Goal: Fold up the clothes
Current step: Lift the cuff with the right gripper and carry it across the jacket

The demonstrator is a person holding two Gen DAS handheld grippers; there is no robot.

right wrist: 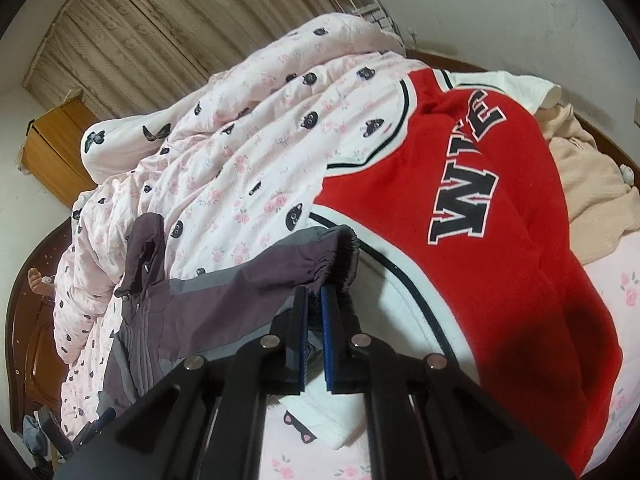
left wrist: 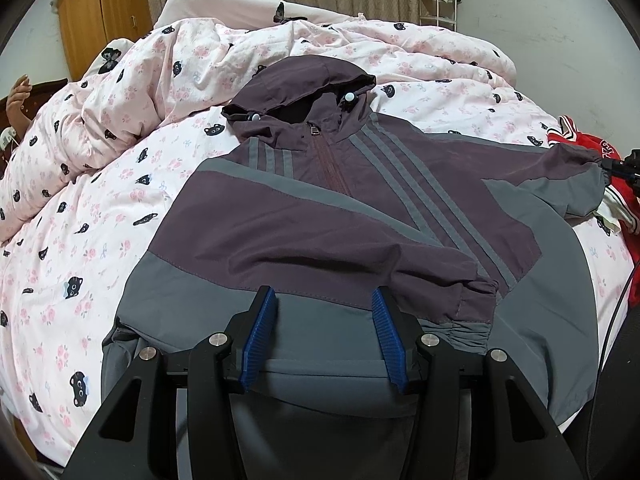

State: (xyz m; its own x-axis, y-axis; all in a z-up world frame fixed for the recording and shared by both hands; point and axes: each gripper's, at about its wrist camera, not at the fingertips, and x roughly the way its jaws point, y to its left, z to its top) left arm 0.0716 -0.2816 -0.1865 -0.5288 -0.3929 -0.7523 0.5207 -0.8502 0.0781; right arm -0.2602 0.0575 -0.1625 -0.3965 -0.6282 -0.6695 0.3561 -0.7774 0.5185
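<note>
A purple and grey hooded jacket (left wrist: 360,200) lies front up on the bed, zipped, hood toward the far side. Its left sleeve is folded across the lower body, cuff (left wrist: 472,308) at the right. My left gripper (left wrist: 324,300) is open and empty just above the jacket's grey hem. In the right wrist view my right gripper (right wrist: 315,292) is shut on the cuff (right wrist: 332,264) of the other sleeve, which stretches out to the jacket's right. The right gripper also shows at the far right of the left wrist view (left wrist: 624,168).
A pink cat-print quilt (left wrist: 160,100) is bunched on the far side of the bed. A red and white lettered garment (right wrist: 460,220) lies right of the jacket, with a peach knit (right wrist: 592,184) beyond it. A wooden cabinet (left wrist: 104,12) and curtains stand behind.
</note>
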